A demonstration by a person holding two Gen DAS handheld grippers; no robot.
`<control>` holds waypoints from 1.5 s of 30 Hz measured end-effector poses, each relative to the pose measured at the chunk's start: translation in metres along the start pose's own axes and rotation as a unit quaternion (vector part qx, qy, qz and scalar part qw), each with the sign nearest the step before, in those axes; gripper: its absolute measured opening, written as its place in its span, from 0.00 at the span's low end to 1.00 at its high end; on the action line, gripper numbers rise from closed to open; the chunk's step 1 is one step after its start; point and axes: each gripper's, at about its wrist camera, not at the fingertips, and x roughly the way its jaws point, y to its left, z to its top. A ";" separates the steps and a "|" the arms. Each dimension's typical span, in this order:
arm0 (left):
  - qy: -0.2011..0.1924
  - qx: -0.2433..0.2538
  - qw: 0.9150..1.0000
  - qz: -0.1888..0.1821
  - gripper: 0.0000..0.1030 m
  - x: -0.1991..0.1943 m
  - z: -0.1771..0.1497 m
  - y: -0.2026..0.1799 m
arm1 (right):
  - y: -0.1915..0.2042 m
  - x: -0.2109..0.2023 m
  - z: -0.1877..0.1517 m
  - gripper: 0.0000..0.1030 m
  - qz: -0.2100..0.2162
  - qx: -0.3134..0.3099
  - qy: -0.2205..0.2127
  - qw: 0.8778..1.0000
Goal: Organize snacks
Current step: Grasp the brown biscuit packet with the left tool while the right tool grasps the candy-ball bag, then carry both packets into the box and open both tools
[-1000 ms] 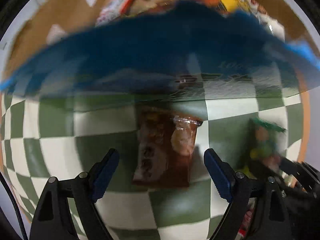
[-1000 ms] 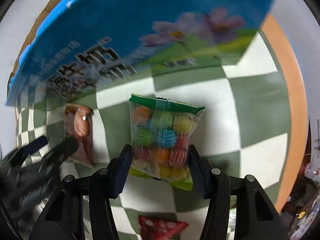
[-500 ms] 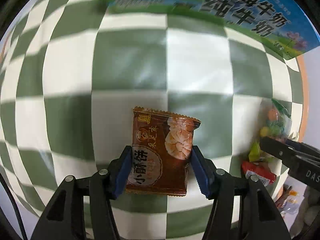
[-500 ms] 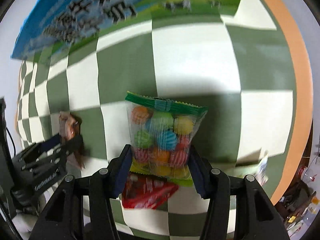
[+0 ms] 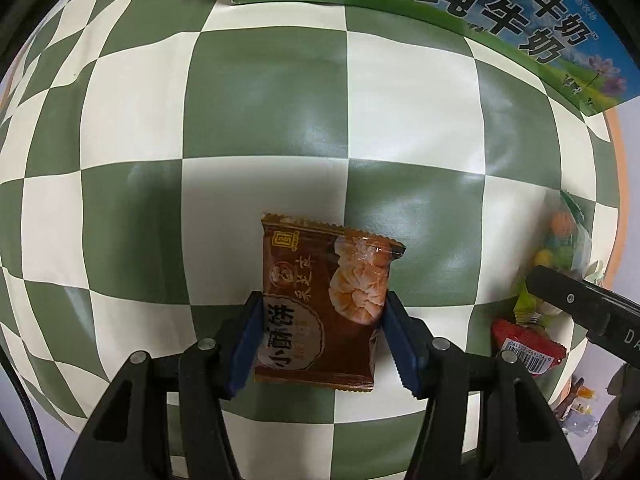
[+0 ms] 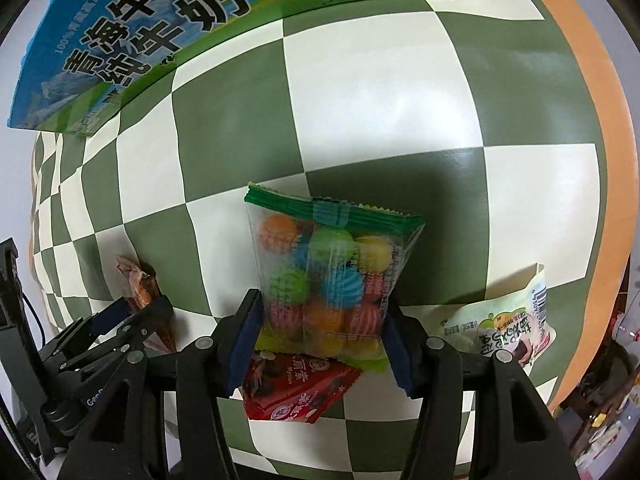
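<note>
**Both grippers holding a snack packet over the checked surface**

The brown pastry packet [image 5: 324,312] is sitting upright between the fingers [image 5: 250,344] of the left gripper [image 5: 322,340], its long axis running away from the camera toward the milk carton box [image 5: 500,12]. The blue pads are pressing on its two long edges, so the grip looks narrow and closed on the packet; these jaws have just been closing onto it.

The clear bag of coloured candy balls [image 6: 326,276] is standing the same way in the right gripper [image 6: 320,336], green sealed top pointing toward the milk carton box. The right jaws have just been easing apart a little, yet the pads are touching the bag's sides.

Just nearer the camera than the candy bag, a red packet [image 6: 296,388] is lying partly under it; a white packet [image 6: 504,328] is lying to its right, near the orange rim [image 6: 592,160] of the surface [image 6: 380,92]. Between both held packets and the box the checked cloth is bare, giving open room for carrying them forward. The box is probably the destination.
</note>
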 end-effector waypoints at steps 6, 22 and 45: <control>-0.001 0.001 1.000 0.002 0.54 -0.003 0.001 0.000 | 0.024 0.010 0.011 0.59 0.003 0.005 -0.003 1.000; -0.014 0.006 1.000 -0.002 0.54 -0.004 -0.002 -0.002 | 0.046 0.021 0.013 0.58 -0.003 -0.002 -0.018 1.000; -0.196 0.088 0.974 -0.071 0.54 -0.210 0.135 -0.043 | 0.085 -0.185 0.086 0.53 0.065 -0.077 -0.211 0.972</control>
